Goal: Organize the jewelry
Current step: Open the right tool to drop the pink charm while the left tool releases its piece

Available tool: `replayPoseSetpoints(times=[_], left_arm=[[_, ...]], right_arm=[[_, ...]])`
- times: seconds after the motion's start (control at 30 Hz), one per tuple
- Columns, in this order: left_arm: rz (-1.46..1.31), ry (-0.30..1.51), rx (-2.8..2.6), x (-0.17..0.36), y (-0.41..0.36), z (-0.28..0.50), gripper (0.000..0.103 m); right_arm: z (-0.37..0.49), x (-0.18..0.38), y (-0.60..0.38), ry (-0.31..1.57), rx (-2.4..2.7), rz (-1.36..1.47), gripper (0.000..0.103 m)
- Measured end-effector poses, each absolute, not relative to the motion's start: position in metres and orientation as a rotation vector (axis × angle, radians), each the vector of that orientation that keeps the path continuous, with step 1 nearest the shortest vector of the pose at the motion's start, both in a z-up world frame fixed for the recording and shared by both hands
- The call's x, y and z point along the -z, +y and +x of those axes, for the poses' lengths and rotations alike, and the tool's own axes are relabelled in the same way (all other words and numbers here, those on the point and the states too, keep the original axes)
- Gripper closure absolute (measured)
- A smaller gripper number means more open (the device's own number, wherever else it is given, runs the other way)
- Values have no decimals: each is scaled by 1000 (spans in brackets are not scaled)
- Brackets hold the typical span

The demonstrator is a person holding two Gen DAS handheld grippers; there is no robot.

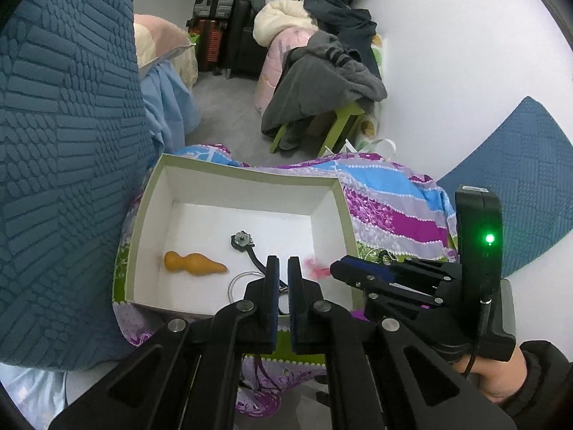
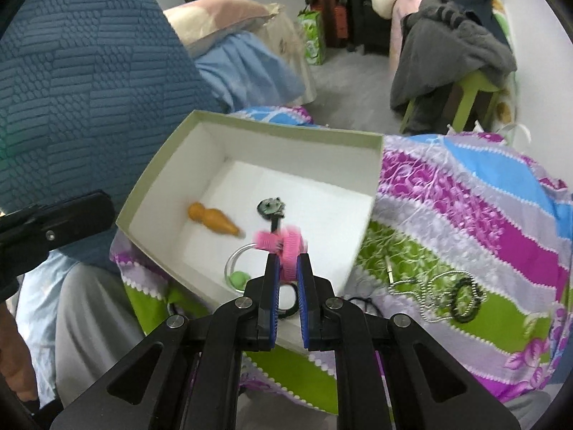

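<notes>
An open white box with a green rim (image 1: 247, 172) (image 2: 286, 125) sits on a patterned quilt. Inside lie an orange gourd pendant (image 1: 193, 263) (image 2: 213, 220), a dark round brooch on a cord (image 1: 241, 240) (image 2: 271, 206) and a silver ring with a green bead (image 2: 238, 277). My right gripper (image 2: 288, 267) is shut on a pink ribbed band (image 2: 286, 247) and holds it above the box's near right part; it also shows in the left wrist view (image 1: 340, 268). My left gripper (image 1: 283, 268) is nearly closed and empty, over the box's front edge.
On the quilt (image 2: 465, 215) right of the box lie a silver bead chain (image 2: 429, 294) and a black bead bracelet (image 2: 465, 301). A blue textured cushion (image 1: 64, 125) rises at the left. A green stool with clothes (image 1: 322, 100) stands behind.
</notes>
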State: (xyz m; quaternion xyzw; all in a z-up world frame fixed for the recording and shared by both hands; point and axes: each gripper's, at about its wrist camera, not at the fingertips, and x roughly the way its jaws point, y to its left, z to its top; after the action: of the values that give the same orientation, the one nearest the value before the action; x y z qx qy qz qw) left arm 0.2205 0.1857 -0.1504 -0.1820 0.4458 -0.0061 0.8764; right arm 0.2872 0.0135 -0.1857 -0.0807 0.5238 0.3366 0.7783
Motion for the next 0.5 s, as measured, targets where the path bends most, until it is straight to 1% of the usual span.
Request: replayPoseSetpoints(times=[0.03, 0.07, 0.1, 0.13, 0.27, 0.33, 0.37, 0.4, 0.47, 0.5], left_arm=[[-386, 924, 15, 149, 186, 220, 99], [-389, 922, 16, 148, 185, 221, 99], [-393, 920, 16, 146, 184, 222, 99], [-394, 921, 14, 145, 183, 223, 99], [-406, 926, 15, 142, 172, 226, 98], [-411, 933, 21, 143, 165, 226, 93], [-407, 937, 20, 144, 159, 226, 81], [-404, 938, 16, 145, 155, 226, 64], [-399, 921, 24, 144, 142, 224, 49], [-391, 915, 25, 144, 136, 224, 48]], right_arm=[[287, 184, 13, 1133, -736, -171, 95], [288, 183, 13, 1133, -741, -168, 90], [288, 179, 11, 1128, -750, -158, 85], [289, 175, 9, 1121, -758, -148, 76], [291, 150, -10, 1055, -764, -121, 76], [294, 138, -26, 1019, -754, -105, 76], [295, 133, -34, 1004, -745, -101, 76], [296, 129, -42, 992, -736, -101, 76], [298, 121, -62, 960, -707, -102, 76], [298, 118, -69, 950, -697, -101, 76]])
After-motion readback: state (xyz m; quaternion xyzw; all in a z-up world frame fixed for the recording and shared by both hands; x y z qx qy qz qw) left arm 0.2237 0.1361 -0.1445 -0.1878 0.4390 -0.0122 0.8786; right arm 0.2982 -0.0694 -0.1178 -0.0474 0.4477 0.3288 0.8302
